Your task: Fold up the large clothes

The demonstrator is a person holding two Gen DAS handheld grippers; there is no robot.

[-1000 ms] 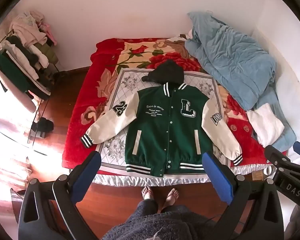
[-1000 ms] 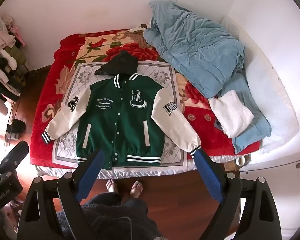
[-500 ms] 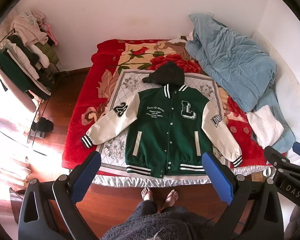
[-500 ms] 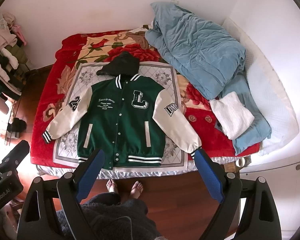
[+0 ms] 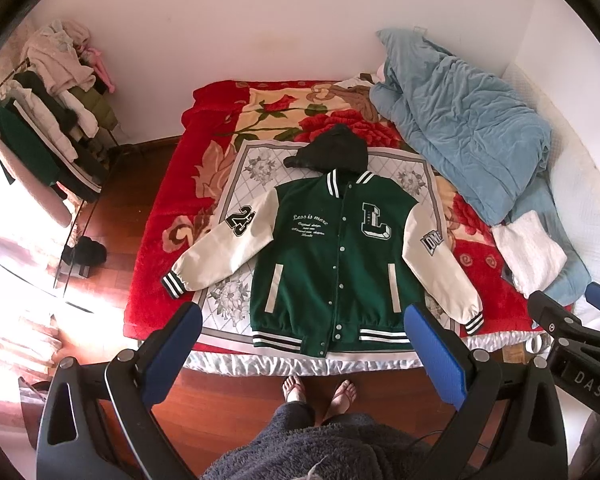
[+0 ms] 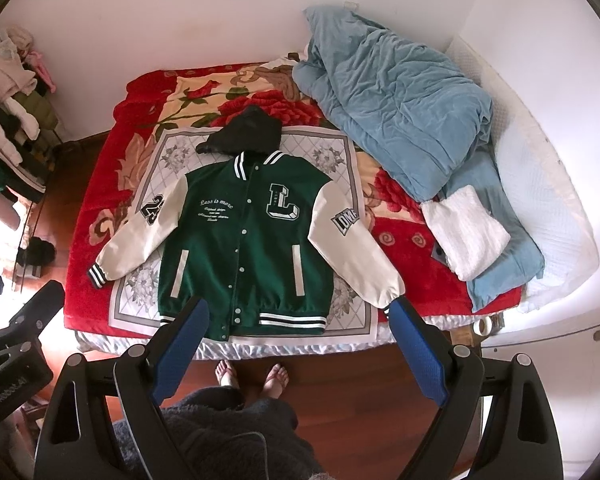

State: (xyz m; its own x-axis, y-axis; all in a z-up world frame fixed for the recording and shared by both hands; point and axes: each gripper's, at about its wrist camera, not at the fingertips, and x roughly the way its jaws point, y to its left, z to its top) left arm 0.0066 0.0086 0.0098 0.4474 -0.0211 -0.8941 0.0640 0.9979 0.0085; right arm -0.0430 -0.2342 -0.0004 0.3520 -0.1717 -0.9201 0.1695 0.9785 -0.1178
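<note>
- Two grippers hang above the foot of the bed (image 5: 156, 216), and neither touches anything. The left gripper (image 5: 300, 338) has its blue pads spread wide with nothing between them, and so does the right gripper (image 6: 298, 334).
- The varsity jacket (image 5: 332, 256) lies face up on the quilted floral panel of the red rose blanket (image 6: 100, 184). It is snapped shut, with its hem toward the person's bare feet (image 5: 320, 390) and its dark hood (image 5: 332, 148) laid out flat beyond the collar. I'd say that layout is deliberate, because a flat, closed front gives clean fold lines.
- Both cream sleeves are angled outward and down, clear of the green body. The left sleeve (image 5: 224, 252) ends in a striped cuff near the blanket's side, and the right sleeve (image 6: 352, 256) reaches toward the bed's foot. Spread like this, each cuff is easy for the gripper on its own side to reach.
- A rumpled blue duvet (image 6: 396, 108) and a folded white towel (image 6: 466, 236) sit pushed to the far right, seemingly to leave folding room.
- A laden clothes rack (image 5: 48, 128) stands left of the bed, though its garments are too washed out by glare to sort.
- Folding has not begun, and a sleeve looks like the natural first grab.
</note>
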